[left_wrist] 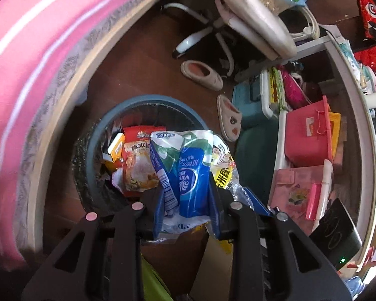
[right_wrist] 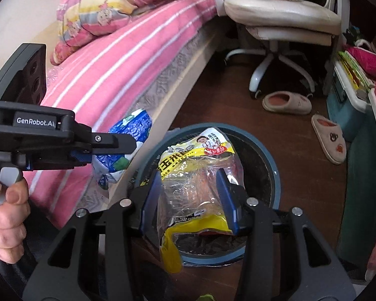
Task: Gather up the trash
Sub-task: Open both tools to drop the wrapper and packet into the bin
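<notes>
Jaws of the left gripper (left_wrist: 185,198) clamped a blue wrapper (left_wrist: 188,175); the right gripper (right_wrist: 191,195) clamped a yellow wrapper (right_wrist: 195,175) above the bin (right_wrist: 275,175) beside the bed (right_wrist: 117,57).

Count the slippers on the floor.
2. One slipper lies by the chair base; the other slipper lies nearer the blue bin, toward the shelves. More may be hidden.

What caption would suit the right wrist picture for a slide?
Right tool holds a clear yellow wrapper above the blue bin; left tool grips a blue-white packet.
</notes>
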`<state>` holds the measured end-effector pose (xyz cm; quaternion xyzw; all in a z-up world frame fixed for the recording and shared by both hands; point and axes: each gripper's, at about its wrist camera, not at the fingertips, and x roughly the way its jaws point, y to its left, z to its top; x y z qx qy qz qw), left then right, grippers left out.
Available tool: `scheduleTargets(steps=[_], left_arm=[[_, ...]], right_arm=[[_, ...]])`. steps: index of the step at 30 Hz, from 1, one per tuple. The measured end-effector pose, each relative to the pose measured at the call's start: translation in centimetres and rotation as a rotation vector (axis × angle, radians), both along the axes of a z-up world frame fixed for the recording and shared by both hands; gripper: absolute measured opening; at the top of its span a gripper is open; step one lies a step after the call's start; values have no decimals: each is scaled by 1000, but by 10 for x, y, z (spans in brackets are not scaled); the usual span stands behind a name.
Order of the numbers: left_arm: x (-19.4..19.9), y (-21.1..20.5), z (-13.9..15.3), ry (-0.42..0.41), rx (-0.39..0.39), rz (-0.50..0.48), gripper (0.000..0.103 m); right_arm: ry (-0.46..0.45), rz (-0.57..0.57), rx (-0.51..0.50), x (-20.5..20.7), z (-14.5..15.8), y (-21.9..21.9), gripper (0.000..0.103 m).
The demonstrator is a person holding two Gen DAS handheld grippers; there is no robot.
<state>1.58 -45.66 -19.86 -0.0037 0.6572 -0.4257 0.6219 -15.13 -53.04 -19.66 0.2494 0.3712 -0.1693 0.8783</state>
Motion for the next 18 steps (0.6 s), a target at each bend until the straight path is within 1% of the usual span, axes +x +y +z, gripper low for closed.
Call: scheduleTargets(steps=[3,6,8,9,10,14,16,18], left_arm=[[-1,-7,-6,9,10,-19,30],[-2,-14,-12,10,38,-23,39],[0,-16,-13,12,43,-15,47],[2,-15,-13,12,44,-12,50],[3,-14,-12,11,42,-5,54],[3,-15,-6,-1,30,7,62],[2,-14,0,-17,22,12,63],[3,-10,7,-29,15,26,68]], right_arm=[[14,-8,3,3,-5,-2,47],[25,-7,-2,5,-6,-3,49],[36,-9,-11,6,-5,-2,49],[38,-11,-15,5,-4,-2,49],[41,-14,-19,5,-4,-2,51],[37,-21,-38,1,3,0,56],[30,-22,-50,-1,8,2,57],[22,-21,-60,-2,14,3,57]])
